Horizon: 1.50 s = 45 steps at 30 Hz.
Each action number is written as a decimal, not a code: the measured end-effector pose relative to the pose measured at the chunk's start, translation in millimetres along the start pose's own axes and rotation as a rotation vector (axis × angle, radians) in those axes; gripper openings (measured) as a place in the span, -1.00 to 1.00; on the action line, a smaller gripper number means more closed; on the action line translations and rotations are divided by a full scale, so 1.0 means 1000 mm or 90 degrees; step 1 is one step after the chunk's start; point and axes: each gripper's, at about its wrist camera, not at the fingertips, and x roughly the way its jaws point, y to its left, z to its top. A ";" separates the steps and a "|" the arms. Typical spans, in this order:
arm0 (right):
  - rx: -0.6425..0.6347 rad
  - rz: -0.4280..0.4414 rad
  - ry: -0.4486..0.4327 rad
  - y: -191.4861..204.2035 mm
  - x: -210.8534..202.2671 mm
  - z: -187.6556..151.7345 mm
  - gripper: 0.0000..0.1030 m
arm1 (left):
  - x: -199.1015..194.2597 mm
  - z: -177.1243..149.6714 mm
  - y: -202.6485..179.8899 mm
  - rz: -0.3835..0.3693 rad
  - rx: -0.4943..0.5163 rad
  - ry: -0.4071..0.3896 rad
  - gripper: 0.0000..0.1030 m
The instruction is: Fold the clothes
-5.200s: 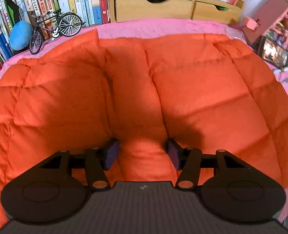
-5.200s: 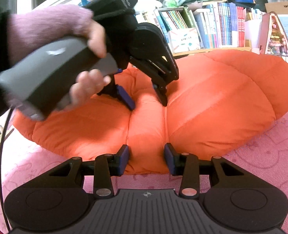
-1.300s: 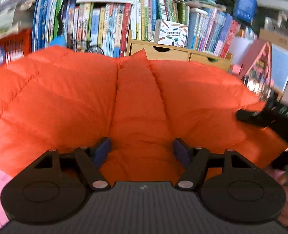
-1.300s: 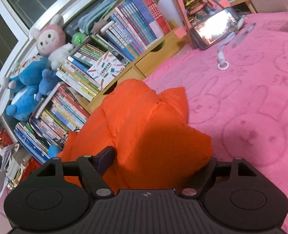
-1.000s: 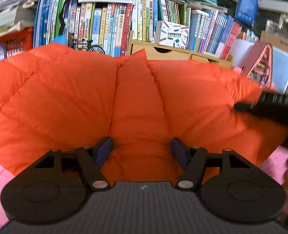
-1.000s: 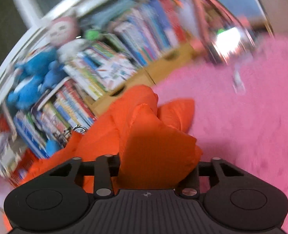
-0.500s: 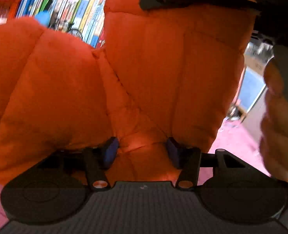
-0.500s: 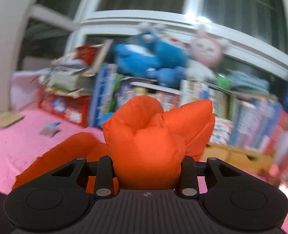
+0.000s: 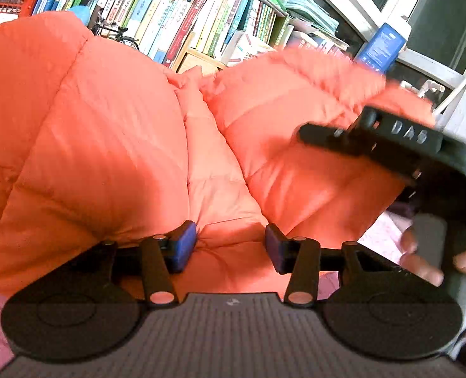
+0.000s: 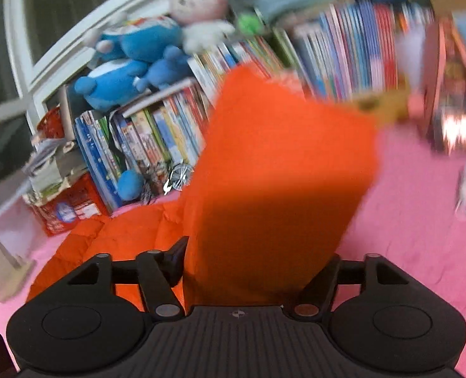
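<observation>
A puffy orange quilted jacket (image 9: 107, 141) fills the left wrist view, bunched up over the pink cloth. My left gripper (image 9: 231, 245) is shut on a puckered fold at the jacket's near edge, with the blue pads (image 9: 185, 245) pressing in from both sides. In the right wrist view my right gripper (image 10: 255, 264) is shut on a thick flap of the jacket (image 10: 280, 157), held up off the table. That right gripper (image 9: 375, 145) also shows blurred at the right of the left wrist view, with a hand (image 9: 422, 252) on its handle.
A pink bunny-print cloth (image 10: 422, 220) covers the table. Behind stand rows of books (image 9: 176, 15), wooden drawers (image 9: 198, 60), a model bicycle (image 9: 116, 33), a red basket (image 9: 9, 3) and plush toys (image 10: 132, 50). A bright screen (image 10: 453, 126) sits at the right.
The right gripper, holding its flap, has swung from above the jacket down to the right side. The raised half has dropped lower. The left gripper keeps its hold on the near fold.
</observation>
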 end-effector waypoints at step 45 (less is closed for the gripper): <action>-0.936 -0.001 -0.172 0.210 0.016 -0.162 -0.30 | -0.094 0.125 0.007 0.210 0.161 -0.252 0.52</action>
